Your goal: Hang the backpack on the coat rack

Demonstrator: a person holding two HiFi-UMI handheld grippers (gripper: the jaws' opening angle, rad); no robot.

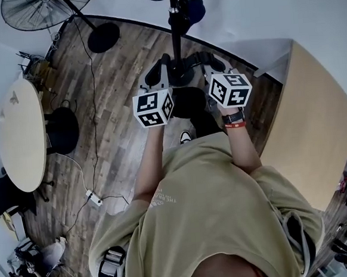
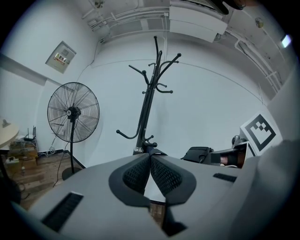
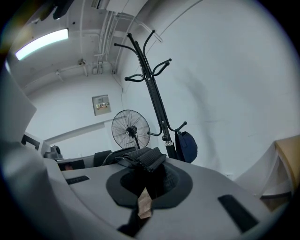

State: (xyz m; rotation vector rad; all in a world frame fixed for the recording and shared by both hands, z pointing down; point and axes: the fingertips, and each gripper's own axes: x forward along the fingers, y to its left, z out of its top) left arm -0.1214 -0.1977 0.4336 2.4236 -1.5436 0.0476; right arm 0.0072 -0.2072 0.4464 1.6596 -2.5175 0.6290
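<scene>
The black coat rack (image 1: 176, 27) stands straight ahead of me, with its hooks up high (image 2: 157, 70) (image 3: 149, 61). A black backpack (image 1: 188, 101) hangs low between my two grippers, over the wood floor. My right gripper (image 3: 149, 164) is shut on a black ribbed strap (image 3: 140, 158), and a small tan tag dangles under its jaws. The jaws of my left gripper (image 2: 150, 159) meet at the tips, and a thin dark strap edge (image 2: 153, 151) shows there. In the head view, the left gripper (image 1: 158, 70) and right gripper (image 1: 210, 60) flank the rack's base.
A dark blue bag (image 3: 186, 146) (image 1: 194, 8) hangs on a low hook of the rack. A standing fan (image 1: 46, 8) (image 2: 72, 112) is at the left by the wall. A round table (image 1: 21, 135) stands left, a tan cabinet (image 1: 313, 130) right, and cables with a power strip (image 1: 94, 199) lie on the floor.
</scene>
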